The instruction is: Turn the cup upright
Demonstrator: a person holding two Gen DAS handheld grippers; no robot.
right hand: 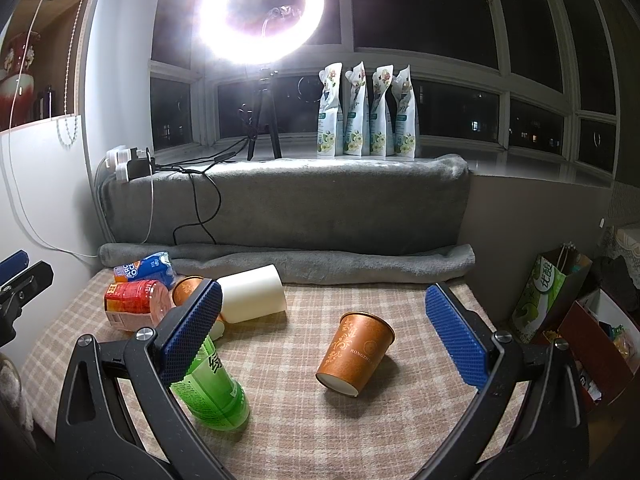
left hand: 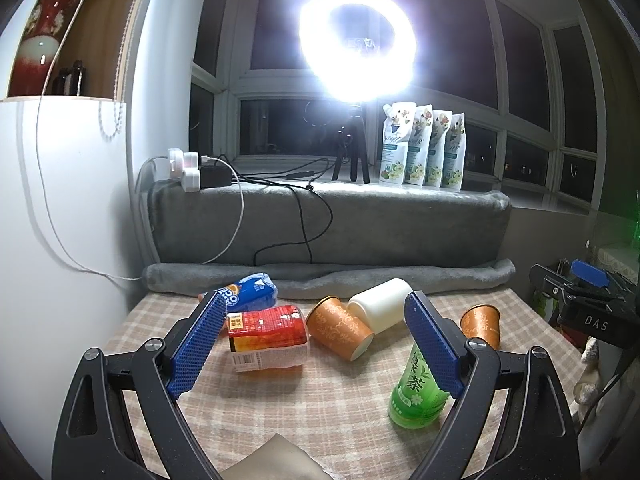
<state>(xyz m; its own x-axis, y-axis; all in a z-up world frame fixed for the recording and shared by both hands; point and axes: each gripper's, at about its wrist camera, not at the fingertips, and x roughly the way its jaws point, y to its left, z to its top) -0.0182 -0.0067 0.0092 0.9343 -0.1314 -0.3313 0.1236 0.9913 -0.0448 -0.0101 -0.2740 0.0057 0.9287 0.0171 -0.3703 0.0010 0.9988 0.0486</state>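
Note:
An orange paper cup [right hand: 358, 350] lies tilted on the checked tablecloth [right hand: 304, 420], its base toward me; it also shows in the left wrist view [left hand: 481, 326]. A second orange cup [left hand: 340, 328] lies on its side against a white cup [left hand: 382, 304] that also lies on its side. My right gripper [right hand: 322, 328] is open and empty, a little short of the first orange cup. My left gripper [left hand: 316, 340] is open and empty, hovering before the second orange cup and a red carton [left hand: 266, 338].
A green tea bottle [left hand: 418, 390] lies by the left gripper's right finger. A blue packet [left hand: 250, 292] lies at the back left. A rolled grey blanket [right hand: 288, 260] borders the far edge. A ring light [right hand: 260, 12] and pouches [right hand: 368, 112] stand on the sill. Bags [right hand: 552, 300] are right.

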